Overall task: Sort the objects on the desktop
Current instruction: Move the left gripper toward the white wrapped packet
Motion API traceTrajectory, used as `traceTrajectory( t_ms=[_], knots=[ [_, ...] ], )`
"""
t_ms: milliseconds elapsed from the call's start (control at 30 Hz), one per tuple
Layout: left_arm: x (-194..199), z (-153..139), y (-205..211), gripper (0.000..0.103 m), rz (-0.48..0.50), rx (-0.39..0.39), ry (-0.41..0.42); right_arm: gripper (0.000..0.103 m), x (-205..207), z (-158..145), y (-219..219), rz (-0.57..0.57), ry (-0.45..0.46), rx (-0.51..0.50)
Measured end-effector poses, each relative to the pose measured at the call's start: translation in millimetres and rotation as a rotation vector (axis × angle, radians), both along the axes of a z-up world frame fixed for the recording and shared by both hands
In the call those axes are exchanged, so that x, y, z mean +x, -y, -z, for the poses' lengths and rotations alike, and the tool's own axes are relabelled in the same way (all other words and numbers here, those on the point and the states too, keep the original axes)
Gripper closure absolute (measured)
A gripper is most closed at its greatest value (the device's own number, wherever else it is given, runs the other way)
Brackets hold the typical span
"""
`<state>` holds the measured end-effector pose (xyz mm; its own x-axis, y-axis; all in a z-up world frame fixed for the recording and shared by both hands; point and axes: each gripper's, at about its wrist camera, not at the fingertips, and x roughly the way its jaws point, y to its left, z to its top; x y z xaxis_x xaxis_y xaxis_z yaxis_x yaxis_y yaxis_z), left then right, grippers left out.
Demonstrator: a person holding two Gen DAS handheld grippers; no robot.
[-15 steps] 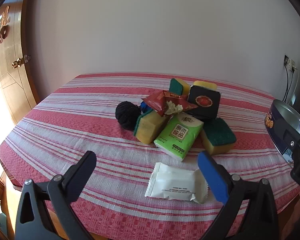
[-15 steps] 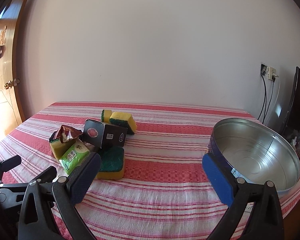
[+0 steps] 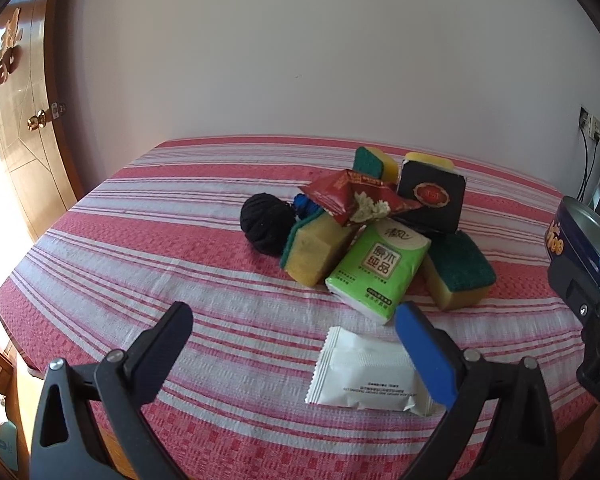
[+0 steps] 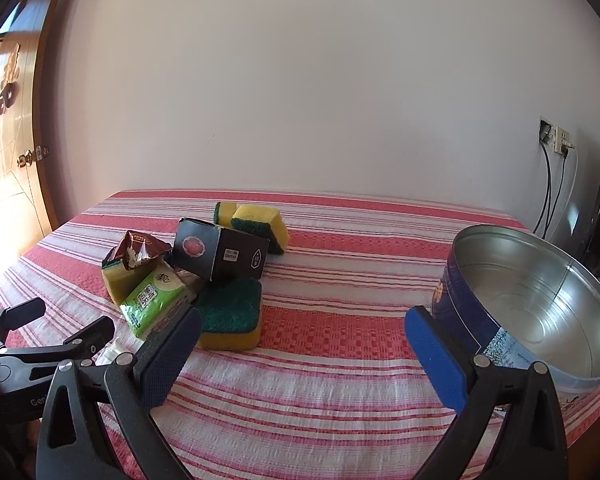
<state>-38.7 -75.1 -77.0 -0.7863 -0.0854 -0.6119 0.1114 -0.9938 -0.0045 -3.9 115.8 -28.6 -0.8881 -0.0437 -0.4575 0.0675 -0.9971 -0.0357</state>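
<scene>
A heap of objects lies mid-table: a green tissue pack [image 3: 378, 268] [image 4: 154, 298], several yellow-green sponges [image 3: 458, 274] [image 4: 230, 314], a black box [image 3: 432, 196] [image 4: 220, 254], a red snack packet [image 3: 354, 196] [image 4: 138, 250] and a black yarn ball [image 3: 265, 224]. Nearer lies a white sachet [image 3: 362, 376]. My left gripper [image 3: 294, 350] hovers open over the cloth, its right finger above the sachet. My right gripper [image 4: 302, 350] stands open, empty, between the heap and a round metal tin [image 4: 540, 304] [image 3: 580, 232].
The table carries a red and white striped cloth [image 4: 340, 272] and stands against a white wall. A wooden door [image 3: 24, 128] is at the left. Wall sockets with cables [image 4: 556, 160] and a dark screen edge are at the right. The table's front edge is close below both grippers.
In the left wrist view the objects sit slightly higher and to the right. The right wrist view has barely shifted. Both grippers stay open.
</scene>
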Motion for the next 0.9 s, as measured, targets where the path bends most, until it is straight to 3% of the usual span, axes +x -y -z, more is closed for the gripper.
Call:
traceTrajectory(
  t_ms=[700, 900],
  knots=[
    [13, -2, -8, 0.001, 0.1, 0.001, 0.042, 0.001, 2, -2, -7, 0.006, -0.01, 0.001],
    [4, 5, -19, 0.007, 0.144, -0.02, 0.077, 0.001, 1, 0, -13, -0.005, 0.006, -0.023]
  ],
)
